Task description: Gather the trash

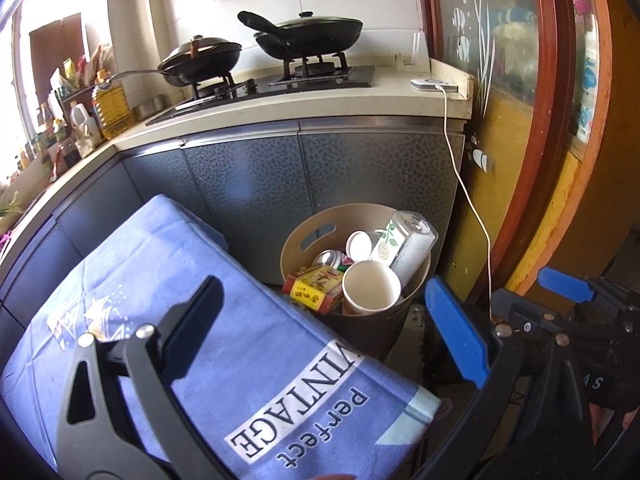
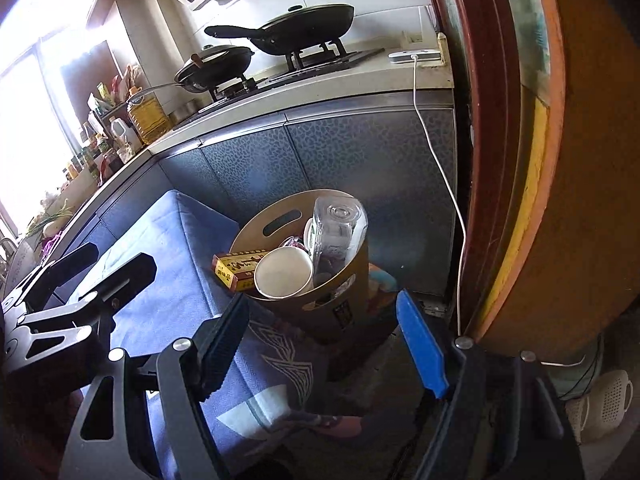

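A tan round trash bin (image 1: 298, 236) (image 2: 348, 300) stands on the floor against the grey kitchen cabinet. It holds a white paper cup (image 1: 370, 286) (image 2: 284, 274), a red and yellow box (image 1: 314, 286) (image 2: 236, 268), a clear plastic bottle (image 1: 408, 244) (image 2: 338, 224) and a can (image 1: 330, 258). My left gripper (image 1: 332, 324) is open and empty, above a blue cloth, just short of the bin. My right gripper (image 2: 326, 340) is open and empty, also near the bin. The right gripper's fingers (image 1: 564, 282) show at the right of the left wrist view.
A blue cloth (image 1: 248, 360) (image 2: 172, 280) printed "perfect VINTAGE" covers a surface left of the bin. On the counter are a gas stove with two black pans (image 1: 308, 34) (image 2: 300, 28), an oil bottle (image 1: 112, 108) and a white device (image 1: 434, 85) with a hanging cable. A red-framed door (image 1: 532, 120) stands at right.
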Motion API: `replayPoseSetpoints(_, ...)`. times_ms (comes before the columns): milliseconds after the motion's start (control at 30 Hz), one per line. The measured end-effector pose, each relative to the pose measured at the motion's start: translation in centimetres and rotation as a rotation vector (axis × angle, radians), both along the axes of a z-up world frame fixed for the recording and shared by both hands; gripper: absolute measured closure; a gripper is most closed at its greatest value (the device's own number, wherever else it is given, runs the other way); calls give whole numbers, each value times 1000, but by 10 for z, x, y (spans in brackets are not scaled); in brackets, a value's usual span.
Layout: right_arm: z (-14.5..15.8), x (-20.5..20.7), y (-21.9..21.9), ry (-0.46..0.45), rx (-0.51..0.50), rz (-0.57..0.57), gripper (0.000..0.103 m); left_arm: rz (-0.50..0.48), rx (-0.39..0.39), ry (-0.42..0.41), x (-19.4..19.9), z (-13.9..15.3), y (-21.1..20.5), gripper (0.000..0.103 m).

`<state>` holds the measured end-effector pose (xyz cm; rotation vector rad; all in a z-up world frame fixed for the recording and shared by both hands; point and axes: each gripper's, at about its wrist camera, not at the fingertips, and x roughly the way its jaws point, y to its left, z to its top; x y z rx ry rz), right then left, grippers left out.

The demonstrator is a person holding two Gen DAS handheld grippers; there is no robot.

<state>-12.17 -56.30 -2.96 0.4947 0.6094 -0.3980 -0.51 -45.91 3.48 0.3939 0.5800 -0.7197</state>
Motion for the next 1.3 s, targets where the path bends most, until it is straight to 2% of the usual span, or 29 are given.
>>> replayPoseSetpoints(1300, 1, -5, -1, 14, -24, -19, 28, 48, 13, 21, 5, -3, 13, 6)
